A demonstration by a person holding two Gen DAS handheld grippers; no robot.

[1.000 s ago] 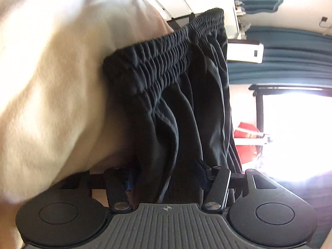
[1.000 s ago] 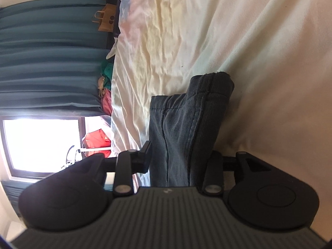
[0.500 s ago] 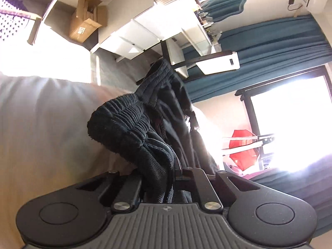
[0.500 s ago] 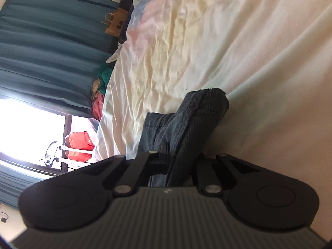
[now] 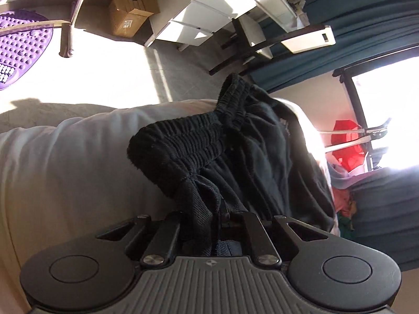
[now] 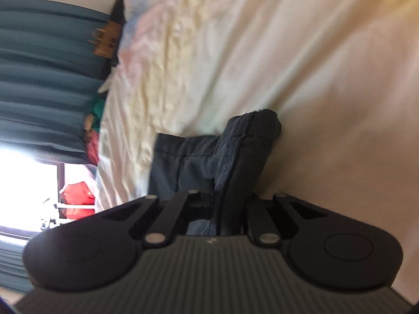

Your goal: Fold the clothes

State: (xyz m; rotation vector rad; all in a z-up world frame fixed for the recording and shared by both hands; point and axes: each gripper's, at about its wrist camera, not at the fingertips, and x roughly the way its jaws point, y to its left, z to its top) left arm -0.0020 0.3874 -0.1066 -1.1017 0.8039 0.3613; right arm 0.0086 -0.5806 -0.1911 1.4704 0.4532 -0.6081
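Observation:
Black shorts (image 5: 235,157) with a gathered elastic waistband (image 5: 180,141) lie bunched on the white bed sheet (image 5: 73,162). My left gripper (image 5: 209,217) is shut on the waistband end, which folds over just ahead of the jaws. In the right wrist view the same shorts look dark grey (image 6: 183,162); my right gripper (image 6: 227,204) is shut on a hemmed corner (image 6: 251,136) that stands up against the sheet (image 6: 262,52). The fingertips of both grippers are hidden by cloth.
The bed edge drops to a grey floor with a cardboard box (image 5: 131,13), white drawers (image 5: 204,18) and a purple mat (image 5: 21,44). Teal curtains (image 6: 44,65), a bright window (image 5: 387,115) and a red object (image 5: 348,144) lie beyond. Rumpled bedding (image 6: 162,52) fills the far bed.
Both grippers closed from open onto the shorts. The left gripper lifted and swung away from the sheet, bunching the waistband. The right view has shifted slightly and is blurred.

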